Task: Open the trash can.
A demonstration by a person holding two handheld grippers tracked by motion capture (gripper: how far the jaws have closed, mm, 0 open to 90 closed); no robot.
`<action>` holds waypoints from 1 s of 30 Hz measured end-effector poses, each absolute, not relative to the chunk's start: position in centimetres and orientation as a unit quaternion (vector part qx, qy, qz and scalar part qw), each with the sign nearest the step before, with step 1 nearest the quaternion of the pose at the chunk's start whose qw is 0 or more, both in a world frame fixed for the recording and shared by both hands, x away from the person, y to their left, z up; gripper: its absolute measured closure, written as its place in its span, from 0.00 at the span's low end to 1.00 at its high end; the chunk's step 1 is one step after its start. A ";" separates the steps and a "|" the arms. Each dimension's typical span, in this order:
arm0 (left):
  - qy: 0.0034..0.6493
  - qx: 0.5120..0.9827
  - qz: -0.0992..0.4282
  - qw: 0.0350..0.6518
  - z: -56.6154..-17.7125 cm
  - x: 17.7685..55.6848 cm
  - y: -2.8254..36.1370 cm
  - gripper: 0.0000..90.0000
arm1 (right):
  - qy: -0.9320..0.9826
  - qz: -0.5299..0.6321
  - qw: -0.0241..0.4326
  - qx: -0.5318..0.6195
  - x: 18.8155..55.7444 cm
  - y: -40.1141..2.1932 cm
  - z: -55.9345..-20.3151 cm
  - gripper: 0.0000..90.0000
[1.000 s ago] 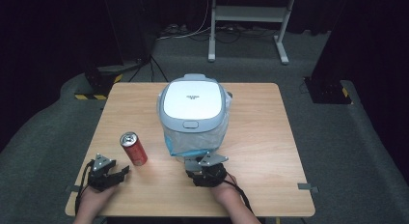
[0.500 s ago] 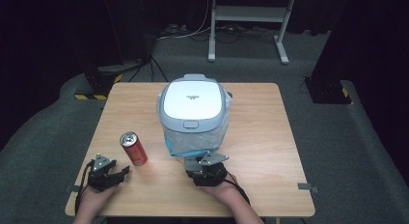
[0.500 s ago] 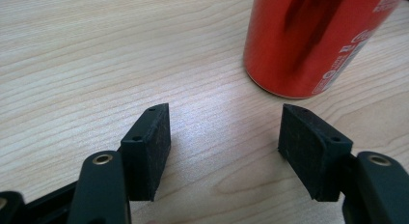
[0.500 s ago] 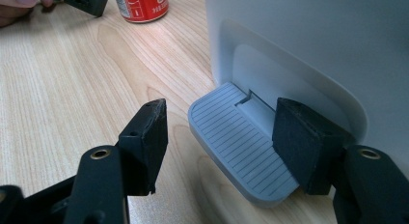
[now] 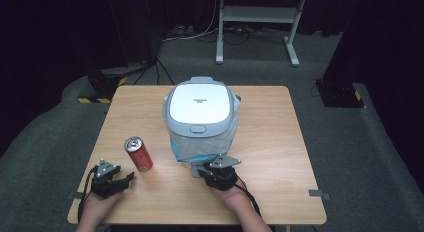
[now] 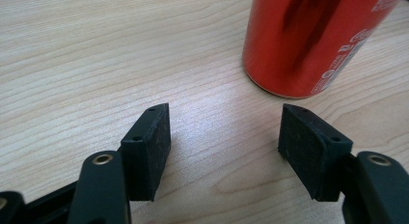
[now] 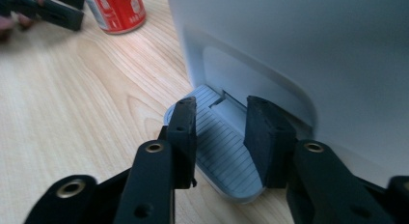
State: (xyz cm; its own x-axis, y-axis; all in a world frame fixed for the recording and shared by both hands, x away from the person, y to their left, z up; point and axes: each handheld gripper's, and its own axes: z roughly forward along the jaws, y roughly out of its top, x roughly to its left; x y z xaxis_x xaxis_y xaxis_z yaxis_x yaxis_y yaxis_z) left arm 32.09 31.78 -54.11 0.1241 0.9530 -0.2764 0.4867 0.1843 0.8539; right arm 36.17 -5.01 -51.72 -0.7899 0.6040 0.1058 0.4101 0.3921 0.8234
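A white pedal bin [image 5: 200,109] with a grey lid and a clear liner stands mid-table. Its grey ribbed pedal [image 7: 217,156] sticks out at the front base. My right gripper [image 7: 221,132] sits right over that pedal. Its jaws have just been closing and still stand apart, narrower than the pedal, gripping nothing. In the high view the right gripper [image 5: 204,170] is at the bin's near side. A red drink can [image 5: 138,153] stands upright left of the bin. My left gripper [image 6: 224,137] rests low on the table, open and empty, with the can [image 6: 308,40] just ahead to its right.
The wooden table [image 5: 280,157] has bare room to the right of the bin and behind the can. Beyond the table stand a white metal frame [image 5: 260,22] and dark floor. The left gripper [image 7: 53,9] shows far off in the right gripper view, beside the can [image 7: 115,9].
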 end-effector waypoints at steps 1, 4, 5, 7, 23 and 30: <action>0.613 0.588 0.250 0.466 -54.1 32.1 31.8 0.40 | 0.827 0.461 0.099 0.307 36.3 -5.2 -51.7 0.73; 0.612 0.588 0.250 0.465 -54.1 32.1 31.8 0.40 | 0.829 0.454 0.110 0.307 36.1 -4.9 -51.7 0.73; 0.612 0.588 0.250 0.466 -54.1 32.1 31.8 0.40 | 0.832 0.447 0.120 0.305 36.0 -4.7 -51.7 0.73; 0.612 0.588 0.251 0.466 -54.1 32.1 31.8 0.40 | 0.833 0.447 0.122 0.303 36.0 -4.7 -51.7 0.73; 0.612 0.590 0.251 0.463 -54.1 32.0 31.8 0.40 | 0.857 0.393 0.121 0.310 36.3 -3.7 -52.0 0.70; 0.609 0.594 0.250 0.462 -54.1 31.9 31.8 0.39 | 0.857 0.392 0.122 0.310 36.3 -3.7 -52.0 0.70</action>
State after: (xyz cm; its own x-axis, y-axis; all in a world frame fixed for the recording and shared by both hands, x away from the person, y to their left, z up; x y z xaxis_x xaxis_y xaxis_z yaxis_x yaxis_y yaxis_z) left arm 31.93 31.83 -54.10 0.1325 0.9548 -0.2660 0.4939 0.1690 0.8529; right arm 36.28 -3.72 -52.01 -0.7780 0.6273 0.0341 0.4359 0.4999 0.7484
